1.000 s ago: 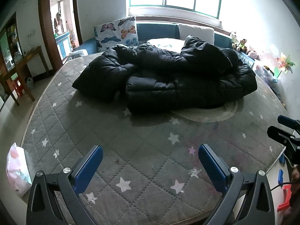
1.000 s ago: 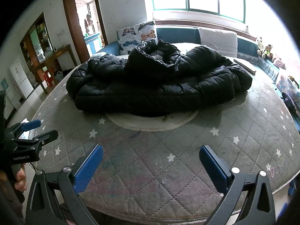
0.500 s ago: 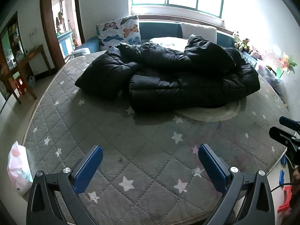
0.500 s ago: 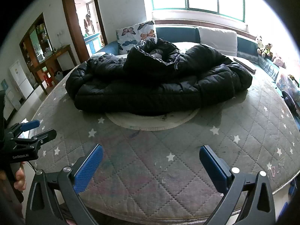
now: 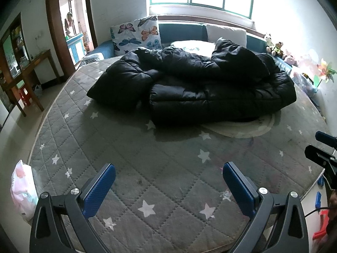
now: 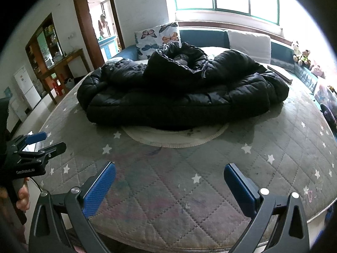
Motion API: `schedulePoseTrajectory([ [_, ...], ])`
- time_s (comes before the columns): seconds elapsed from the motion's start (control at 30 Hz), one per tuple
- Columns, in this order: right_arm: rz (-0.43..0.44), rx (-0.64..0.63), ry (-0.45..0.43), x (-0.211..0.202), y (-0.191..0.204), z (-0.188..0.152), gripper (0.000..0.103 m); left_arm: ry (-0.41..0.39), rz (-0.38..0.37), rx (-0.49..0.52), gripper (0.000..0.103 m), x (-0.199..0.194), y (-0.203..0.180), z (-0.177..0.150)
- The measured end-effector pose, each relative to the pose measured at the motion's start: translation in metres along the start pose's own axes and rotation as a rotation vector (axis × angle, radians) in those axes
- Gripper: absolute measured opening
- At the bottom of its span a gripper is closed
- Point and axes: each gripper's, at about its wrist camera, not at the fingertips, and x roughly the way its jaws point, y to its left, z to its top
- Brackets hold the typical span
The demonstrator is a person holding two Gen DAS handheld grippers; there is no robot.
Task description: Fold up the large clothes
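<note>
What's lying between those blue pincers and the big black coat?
Only bare star-patterned mattress between both open grippers and the black coat, plus a pale round mat's edge under the coat, in both views.

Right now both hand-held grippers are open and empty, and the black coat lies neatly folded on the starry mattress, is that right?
Not quite. The coat is a crumpled heap, not folded, as the right wrist view shows. The rest holds: the left hand-held gripper and right hand-held gripper are open and empty, and the coat lies on the starry mattress.

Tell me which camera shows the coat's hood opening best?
The right wrist view: the hood of the black coat gapes toward it. The left wrist view shows the coat only as a closed dark bulge.
</note>
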Motion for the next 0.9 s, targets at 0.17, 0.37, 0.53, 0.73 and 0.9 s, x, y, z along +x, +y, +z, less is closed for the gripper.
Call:
schedulePoseTrajectory([
  [0.17, 0.006, -0.018, 0.005, 0.003, 0.002, 0.002, 0.103, -0.003, 0.007, 0.013, 0.103, 0.001, -0.001, 0.003],
  [0.37, 0.025, -0.021, 0.018, 0.008, 0.000, 0.005, 0.103, -0.009, 0.012, 0.045, 0.103, 0.003, -0.004, 0.010],
  [0.53, 0.062, -0.016, 0.039, 0.014, -0.008, 0.013, 0.103, -0.019, -0.011, 0.099, 0.103, 0.001, -0.006, 0.025],
  [0.73, 0.075, -0.043, 0.043, 0.018, -0.023, 0.040, 0.103, -0.036, -0.022, 0.157, 0.103, 0.001, -0.006, 0.057],
  [0.9, 0.091, -0.049, 0.033, 0.021, -0.040, 0.078, 0.103, -0.055, -0.019, 0.209, 0.103, 0.009, -0.005, 0.099],
])
